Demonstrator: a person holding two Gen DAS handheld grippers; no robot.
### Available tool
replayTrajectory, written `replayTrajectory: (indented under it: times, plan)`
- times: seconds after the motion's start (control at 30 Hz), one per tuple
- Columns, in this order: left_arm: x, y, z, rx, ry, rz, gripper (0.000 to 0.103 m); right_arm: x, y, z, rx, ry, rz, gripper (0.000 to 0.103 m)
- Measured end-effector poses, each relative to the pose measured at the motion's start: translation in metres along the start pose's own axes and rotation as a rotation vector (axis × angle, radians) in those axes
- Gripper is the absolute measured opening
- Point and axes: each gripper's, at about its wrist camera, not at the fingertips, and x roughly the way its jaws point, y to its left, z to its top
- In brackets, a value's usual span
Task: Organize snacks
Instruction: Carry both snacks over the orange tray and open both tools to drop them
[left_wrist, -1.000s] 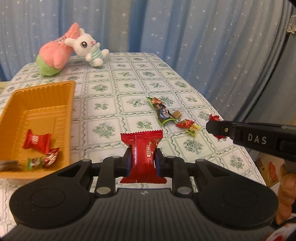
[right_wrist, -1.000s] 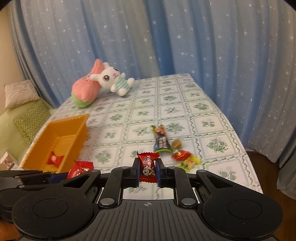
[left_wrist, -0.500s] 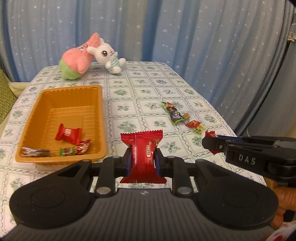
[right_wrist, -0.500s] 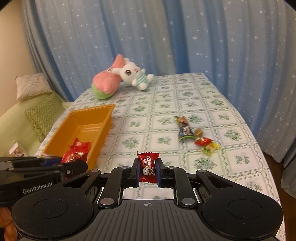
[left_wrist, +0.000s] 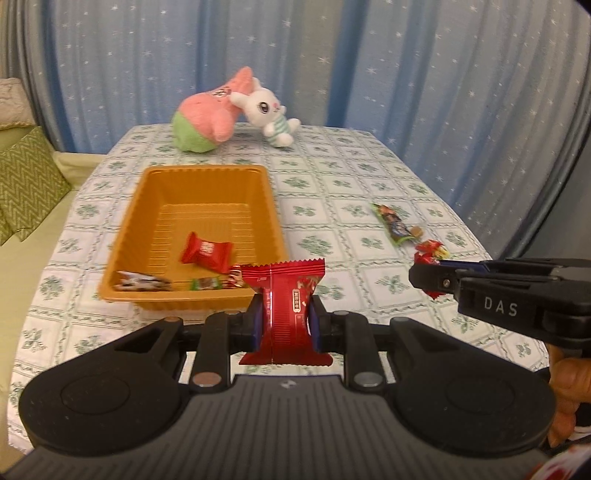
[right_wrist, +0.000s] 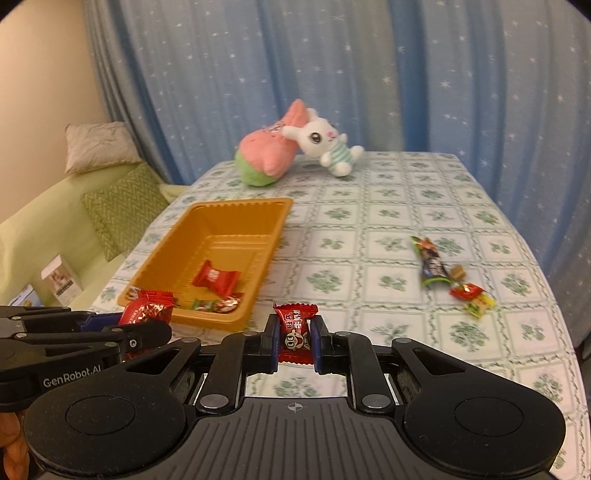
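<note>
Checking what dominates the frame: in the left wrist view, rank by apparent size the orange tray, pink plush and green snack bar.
1. orange tray
2. pink plush
3. green snack bar
The plush is farther away, so it looks smaller than it is.

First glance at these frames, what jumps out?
Each hand-held gripper is shut on a red snack: the left hand-held gripper on a red wafer pack, the right hand-held gripper on a small red candy. Beyond them sits an orange tray already holding sweets, with two plush toys at the table's far end.

Two wrist views, shared orange tray (left_wrist: 122, 266)
</note>
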Motion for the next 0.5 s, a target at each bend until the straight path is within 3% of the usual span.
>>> replayTrajectory:
  times: [0.5]
  plan:
    - [-0.004,0.052,0.008,-0.063,-0.018,0.063,0.022,0.035,0.041,0.013,-0.055,0.024,0.066,0.017]
